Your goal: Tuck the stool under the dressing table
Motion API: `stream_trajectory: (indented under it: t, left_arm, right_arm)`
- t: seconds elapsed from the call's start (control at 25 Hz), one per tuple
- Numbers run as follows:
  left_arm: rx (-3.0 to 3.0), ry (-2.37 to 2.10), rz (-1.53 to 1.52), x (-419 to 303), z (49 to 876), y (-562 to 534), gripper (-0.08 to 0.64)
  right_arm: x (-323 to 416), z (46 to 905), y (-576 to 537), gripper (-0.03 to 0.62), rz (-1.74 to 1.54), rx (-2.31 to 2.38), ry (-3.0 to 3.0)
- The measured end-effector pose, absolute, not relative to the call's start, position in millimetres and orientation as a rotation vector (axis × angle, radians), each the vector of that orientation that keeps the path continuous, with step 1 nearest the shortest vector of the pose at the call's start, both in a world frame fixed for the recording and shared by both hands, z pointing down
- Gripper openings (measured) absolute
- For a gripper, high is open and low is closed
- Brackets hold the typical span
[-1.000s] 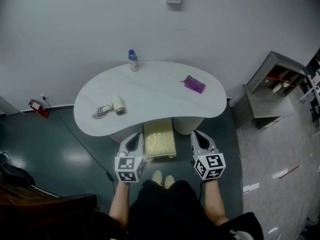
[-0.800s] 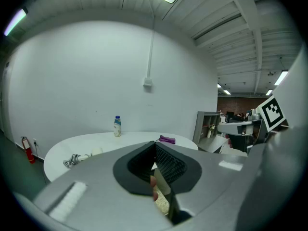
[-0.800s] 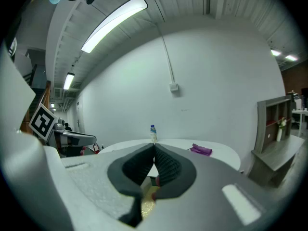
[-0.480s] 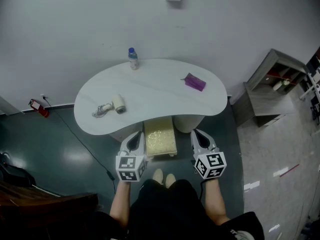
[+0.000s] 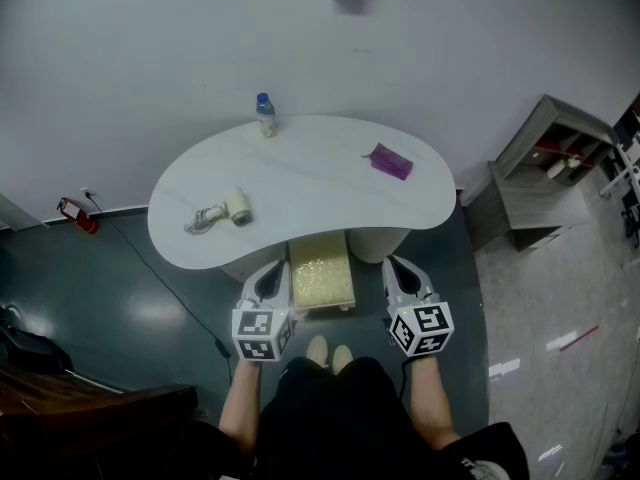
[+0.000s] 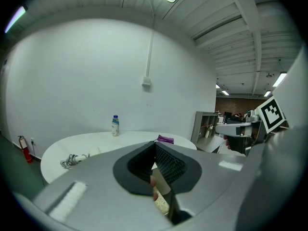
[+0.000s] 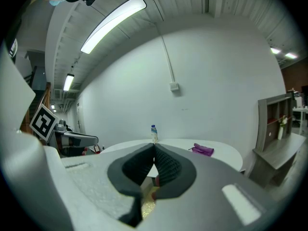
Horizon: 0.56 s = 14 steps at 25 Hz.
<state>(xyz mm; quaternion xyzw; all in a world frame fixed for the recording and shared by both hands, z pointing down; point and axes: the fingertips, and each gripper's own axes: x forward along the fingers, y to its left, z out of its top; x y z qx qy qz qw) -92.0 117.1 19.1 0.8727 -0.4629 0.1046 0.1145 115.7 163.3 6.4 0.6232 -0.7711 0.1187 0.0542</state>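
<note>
Stool: we see it half under the dressing table, near end sticking out.
Jaws: left gripper and right gripper both pinched together, empty, flanking it.
Handling: probably light, cushion soft, frame rigid; we'd push its near side.

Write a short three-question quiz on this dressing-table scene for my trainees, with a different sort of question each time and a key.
1. True or false: the stool is fully hidden under the dressing table.
2. Which thing stands at the table's back edge, nearest the wall? A. hair dryer B. bottle C. purple pouch
3. Fill in: the jaws of the left gripper and the right gripper are both ___, with nothing held.

Key: 1 false, since most of the seat shows in front of the table edge, between the grippers; 2 B; 3 shut.
</note>
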Motion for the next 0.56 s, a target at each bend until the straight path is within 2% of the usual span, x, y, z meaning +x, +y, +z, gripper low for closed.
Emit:
stream_trajectory:
  t: [0.56]
  left_arm:
    - [2.563, -1.345, 0.307, -96.7, 20.3, 118.1, 0.006]
  right_arm:
    - [106.5, 10.1, 164.5, 0.003, 0.362, 1.886, -2.335]
